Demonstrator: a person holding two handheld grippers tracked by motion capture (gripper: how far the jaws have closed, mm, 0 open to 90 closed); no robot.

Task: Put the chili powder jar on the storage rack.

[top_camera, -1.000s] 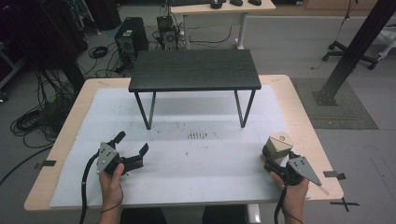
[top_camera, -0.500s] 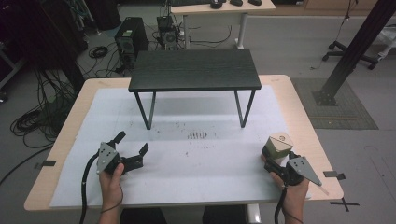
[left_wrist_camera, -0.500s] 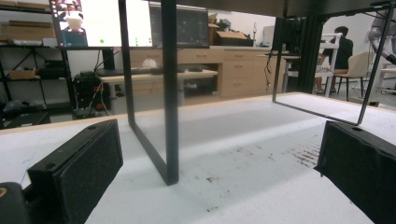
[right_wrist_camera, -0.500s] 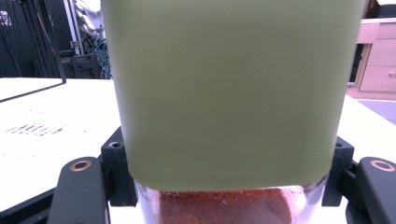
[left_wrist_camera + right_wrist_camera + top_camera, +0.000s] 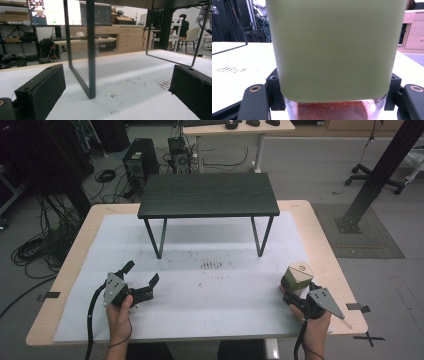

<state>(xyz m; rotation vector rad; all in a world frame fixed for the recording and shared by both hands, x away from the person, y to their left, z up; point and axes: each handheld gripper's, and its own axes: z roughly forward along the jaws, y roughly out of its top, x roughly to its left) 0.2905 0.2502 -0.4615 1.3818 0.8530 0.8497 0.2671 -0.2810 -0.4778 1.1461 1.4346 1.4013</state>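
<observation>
My right tool (image 5: 291, 293) clamped on a green-lidded jar (image 5: 297, 275) of red powder, my left tool (image 5: 142, 281) spread apart, empty, resting on the white counter (image 5: 215, 295) before a black stand (image 5: 208, 195)

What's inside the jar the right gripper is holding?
The jar clamped in the right gripper shows reddish-brown powder through its clear glass base. The pale green lid covers everything above, so the fill level cannot be seen.
</observation>
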